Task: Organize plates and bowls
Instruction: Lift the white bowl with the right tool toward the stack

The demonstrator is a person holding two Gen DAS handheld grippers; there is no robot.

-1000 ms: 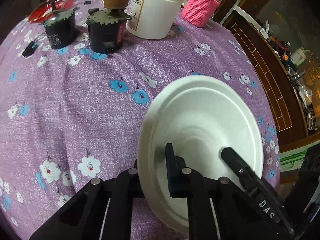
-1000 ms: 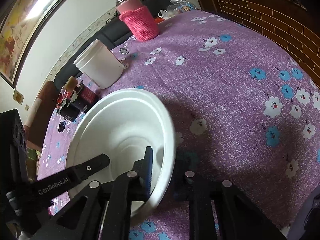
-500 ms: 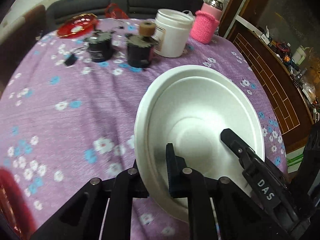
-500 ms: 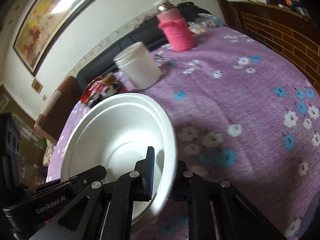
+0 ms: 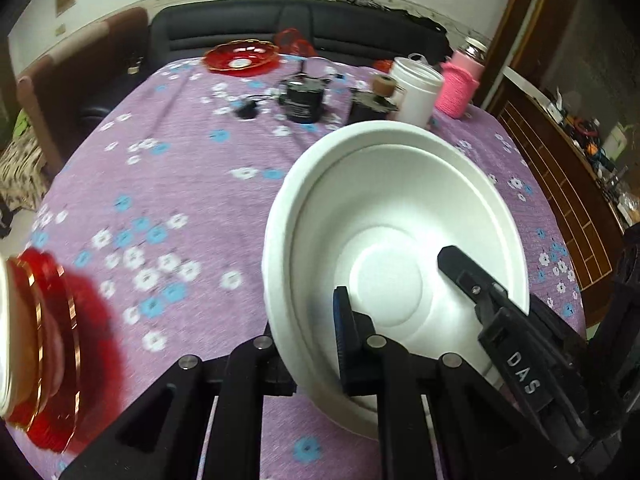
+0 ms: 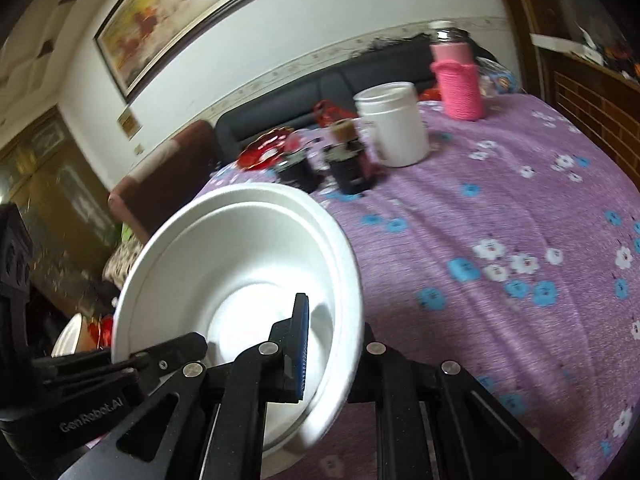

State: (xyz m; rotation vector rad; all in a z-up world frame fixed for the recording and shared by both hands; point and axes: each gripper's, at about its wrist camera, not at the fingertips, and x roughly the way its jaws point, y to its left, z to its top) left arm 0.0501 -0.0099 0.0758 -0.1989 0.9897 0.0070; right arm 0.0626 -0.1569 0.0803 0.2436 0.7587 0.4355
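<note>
Item: white bowl (image 5: 400,220), foam-like, shallow, tilted, clear of the purple flowered tablecloth (image 5: 180,200). Both tools carry it by opposite sides of its rim.

Left gripper (image 5: 308,340): clenched on the rim at the bowl's 7 o'clock in the left wrist view, one blue pad inside the wall, the other finger outside.

Right gripper (image 6: 332,344): clenched on the rim at about 5 o'clock in the right wrist view, pad inside, outer finger behind the wall.

Likely destination, my judgement: the stacked red dish (image 5: 44,352) at 8 o'clock in the left view, with something pale resting in it; too blurred to identify. A second red dish (image 5: 240,58) lies at 11 o'clock, far side of the table.

Bystanders at 12 to 1 o'clock: two dark motor-like parts (image 5: 302,98), white jar (image 5: 416,92), pink knitted bottle (image 5: 458,88).

Handling notes: I would keep both hands travelling together, since a thin rim buckles if one pulls ahead. Level the bowl before lowering. Centre it over the stack, set it down, then release both sides at once.
</note>
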